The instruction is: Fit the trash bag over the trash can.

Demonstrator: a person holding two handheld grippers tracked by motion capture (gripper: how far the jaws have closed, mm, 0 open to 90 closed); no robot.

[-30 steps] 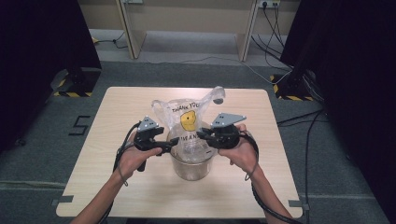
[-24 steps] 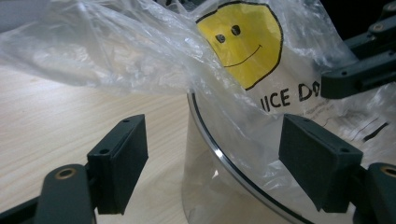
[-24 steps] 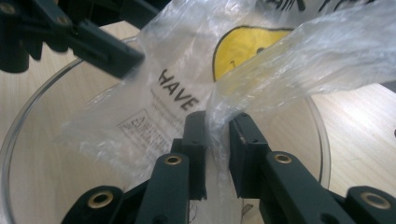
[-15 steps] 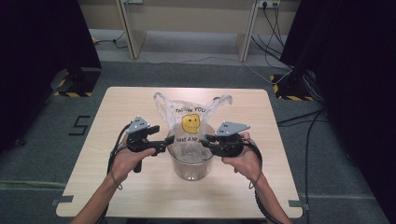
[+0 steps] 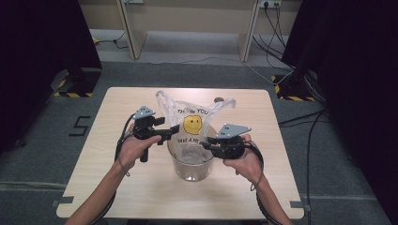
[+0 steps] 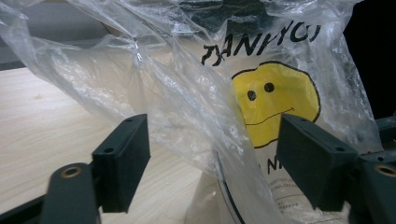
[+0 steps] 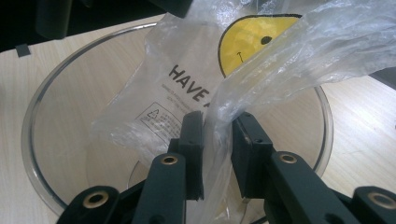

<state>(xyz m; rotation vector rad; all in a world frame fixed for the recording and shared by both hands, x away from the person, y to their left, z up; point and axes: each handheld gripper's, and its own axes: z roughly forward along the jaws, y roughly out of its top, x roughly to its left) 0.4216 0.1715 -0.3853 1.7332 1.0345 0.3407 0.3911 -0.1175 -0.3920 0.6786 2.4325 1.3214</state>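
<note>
Right gripper [image 7: 217, 154] jaws pinched the plastic bag [image 5: 195, 124], which hid the bowl's [image 5: 191, 168] far rim; left gripper [image 6: 212, 163] jaws wide, closing slightly.

Your high view looks forward and down on the pale wooden table [image 5: 141, 197] from well above. Each gripper view rides close behind its black jaws (both very near); all three share the clear smiley-printed plastic bag [image 5: 192, 123] [image 6: 275, 102] [image 7: 243, 42].

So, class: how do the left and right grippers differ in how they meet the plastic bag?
The left gripper has its jaws spread wide, film loose between them; the right gripper has its jaws nearly together, pinching the plastic bag. The left sits beside the glass bowl, the right over it. Both are black and hand-held.
</note>
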